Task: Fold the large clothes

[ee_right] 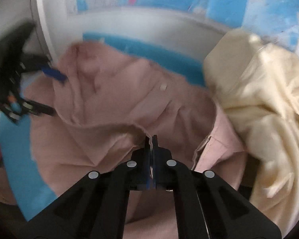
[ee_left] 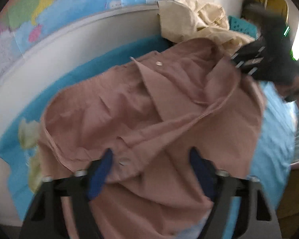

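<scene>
Lying rumpled, pink shirt (ee_left: 149, 107): right gripper (ee_right: 151, 139) jaws pinch its edge; left gripper (ee_left: 149, 159) jaws spread.

Count: 2 garments, i.e. 1 pink shirt (ee_left: 149, 107) and 1 cream garment (ee_right: 265, 103), bunched. 2 grippers: left gripper (ee_left: 151, 159), right gripper (ee_right: 151, 141). 2 shirt buttons (ee_left: 159, 63) visible in the left view. 1 wall map (ee_left: 49, 10). 1 blue sheet (ee_left: 14, 159) underneath.
</scene>
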`<state>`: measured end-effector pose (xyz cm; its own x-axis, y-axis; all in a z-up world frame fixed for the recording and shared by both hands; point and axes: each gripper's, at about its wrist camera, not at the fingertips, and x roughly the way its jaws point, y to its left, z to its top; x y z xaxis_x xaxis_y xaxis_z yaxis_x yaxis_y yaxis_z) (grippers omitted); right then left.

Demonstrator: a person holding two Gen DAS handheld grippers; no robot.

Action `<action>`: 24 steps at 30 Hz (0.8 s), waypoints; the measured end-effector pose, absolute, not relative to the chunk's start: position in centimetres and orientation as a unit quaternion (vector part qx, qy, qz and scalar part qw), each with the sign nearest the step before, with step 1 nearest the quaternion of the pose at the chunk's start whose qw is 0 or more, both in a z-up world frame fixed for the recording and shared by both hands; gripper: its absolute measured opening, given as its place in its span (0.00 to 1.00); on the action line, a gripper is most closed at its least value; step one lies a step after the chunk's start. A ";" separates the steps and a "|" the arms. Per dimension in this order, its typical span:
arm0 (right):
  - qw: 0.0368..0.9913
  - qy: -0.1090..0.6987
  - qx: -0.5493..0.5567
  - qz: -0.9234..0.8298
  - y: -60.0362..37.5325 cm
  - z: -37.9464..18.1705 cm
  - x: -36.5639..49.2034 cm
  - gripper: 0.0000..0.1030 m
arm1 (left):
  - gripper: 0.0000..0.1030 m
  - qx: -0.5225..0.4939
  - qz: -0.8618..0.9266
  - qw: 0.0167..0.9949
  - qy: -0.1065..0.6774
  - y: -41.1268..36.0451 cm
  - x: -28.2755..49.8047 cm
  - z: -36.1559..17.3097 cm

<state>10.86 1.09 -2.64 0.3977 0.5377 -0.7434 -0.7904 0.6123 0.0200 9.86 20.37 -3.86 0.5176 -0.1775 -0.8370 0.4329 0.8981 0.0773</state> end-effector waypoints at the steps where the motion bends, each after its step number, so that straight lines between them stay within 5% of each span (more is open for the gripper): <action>1: 0.825 0.359 -0.149 0.409 0.4 -1.3 10.9 0.02 | 0.15 0.147 -0.168 0.859 0.462 20.4 10.3 -4.0; 2: 0.831 0.349 -0.133 0.411 0.0 -0.2 11.0 0.02 | 0.05 0.145 -0.159 0.857 0.468 20.6 10.9 -4.0; 11: 0.873 0.304 -0.106 0.366 -0.4 4.6 13.8 0.02 | 0.04 0.121 -0.091 0.902 0.404 22.8 15.5 2.4; 16: 0.866 0.357 -0.145 0.319 2.1 1.1 18.4 0.02 | 0.06 0.116 -0.055 0.878 0.462 23.4 20.0 -0.5; 21: 0.857 0.400 -0.157 0.283 2.5 -3.5 20.7 0.00 | 0.16 0.112 -0.042 0.852 0.509 23.1 22.5 -5.6; 24: 0.851 0.417 -0.160 0.277 2.4 -4.7 20.9 0.03 | 0.30 0.103 -0.030 0.856 0.507 23.6 22.8 -5.8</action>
